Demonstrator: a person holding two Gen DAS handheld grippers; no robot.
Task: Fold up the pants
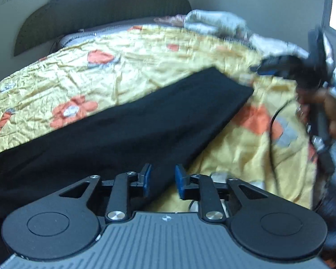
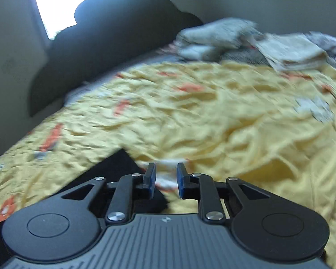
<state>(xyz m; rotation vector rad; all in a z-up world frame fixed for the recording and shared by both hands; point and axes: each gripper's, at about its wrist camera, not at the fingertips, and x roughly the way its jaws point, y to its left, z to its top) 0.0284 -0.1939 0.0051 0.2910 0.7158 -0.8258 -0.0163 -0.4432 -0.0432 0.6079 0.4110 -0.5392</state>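
Observation:
Black pants (image 1: 132, 123) lie flat as a long strip across the yellow flowered bedspread (image 1: 127, 62), running from lower left to a squared end at upper right. My left gripper (image 1: 161, 180) is open and empty, low over the near edge of the pants. My right gripper (image 2: 165, 179) is open and empty, over the bedspread just right of the pants' end (image 2: 116, 163). The right gripper also shows in the left wrist view (image 1: 266, 65), held by a hand beyond the pants' far end.
A dark headboard (image 2: 114, 44) stands against the wall at the back. Crumpled pale laundry (image 2: 224, 38) lies heaped at the far right of the bed. A window (image 2: 62, 2) is behind the headboard. A cable (image 1: 272, 130) hangs from the right tool.

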